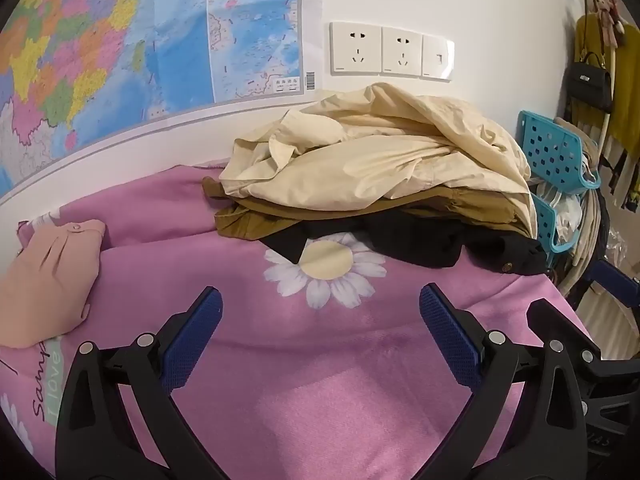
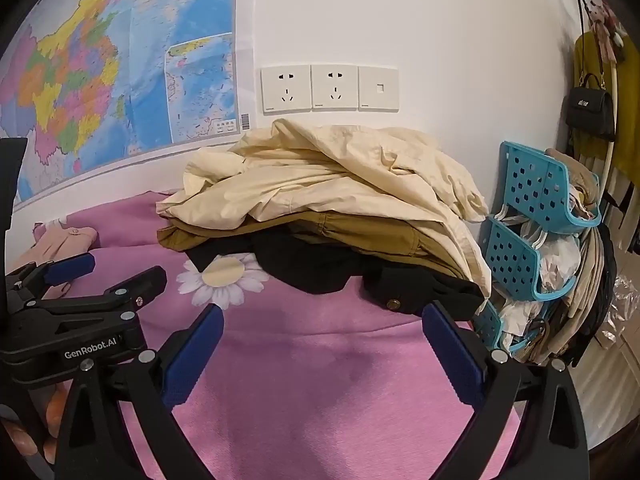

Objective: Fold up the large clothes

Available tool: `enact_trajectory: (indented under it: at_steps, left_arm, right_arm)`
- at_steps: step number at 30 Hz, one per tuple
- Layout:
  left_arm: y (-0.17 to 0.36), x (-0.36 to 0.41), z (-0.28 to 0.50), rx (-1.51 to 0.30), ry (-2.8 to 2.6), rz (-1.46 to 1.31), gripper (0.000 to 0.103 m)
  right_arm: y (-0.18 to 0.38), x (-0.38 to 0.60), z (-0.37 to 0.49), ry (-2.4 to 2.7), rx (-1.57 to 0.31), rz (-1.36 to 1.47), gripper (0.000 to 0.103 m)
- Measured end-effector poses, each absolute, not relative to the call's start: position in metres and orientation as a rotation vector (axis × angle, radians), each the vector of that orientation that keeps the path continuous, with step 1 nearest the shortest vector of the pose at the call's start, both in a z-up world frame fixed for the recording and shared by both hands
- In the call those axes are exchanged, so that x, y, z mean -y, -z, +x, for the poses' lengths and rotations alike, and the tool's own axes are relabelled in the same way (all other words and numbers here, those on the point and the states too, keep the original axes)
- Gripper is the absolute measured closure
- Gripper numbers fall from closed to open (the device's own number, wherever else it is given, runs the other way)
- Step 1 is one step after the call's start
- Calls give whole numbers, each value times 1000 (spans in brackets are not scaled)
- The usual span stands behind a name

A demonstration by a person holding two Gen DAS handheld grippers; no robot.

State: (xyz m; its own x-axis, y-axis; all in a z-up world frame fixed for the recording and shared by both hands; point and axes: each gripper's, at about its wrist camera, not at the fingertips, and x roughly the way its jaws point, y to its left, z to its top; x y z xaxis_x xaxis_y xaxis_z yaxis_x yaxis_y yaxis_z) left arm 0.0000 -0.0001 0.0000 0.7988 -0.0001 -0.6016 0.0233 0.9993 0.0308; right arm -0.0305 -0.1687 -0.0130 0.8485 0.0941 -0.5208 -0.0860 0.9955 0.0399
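Pink bedspread (image 1: pixel 320 380) bare before clothes pile (image 1: pixel 380 168).

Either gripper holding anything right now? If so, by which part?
Nothing held. Left gripper and right gripper both stand open above the pink blanket, short of the pile of clothes.

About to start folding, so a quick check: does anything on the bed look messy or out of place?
Only the expected mess: a crumpled cream garment heaped on a brown one and a black one by the wall, the heap's right edge overhanging the pink bedspread. Nothing looks spilled or damaged.
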Motion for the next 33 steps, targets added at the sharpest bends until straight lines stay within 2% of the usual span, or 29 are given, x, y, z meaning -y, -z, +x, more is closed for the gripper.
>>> enact_trajectory:
  at_steps: [33]
  left_arm:
    - [8, -3, 8, -651, 4, 38, 6]
  right_arm:
    - [9, 171, -23, -107, -537, -3, 6]
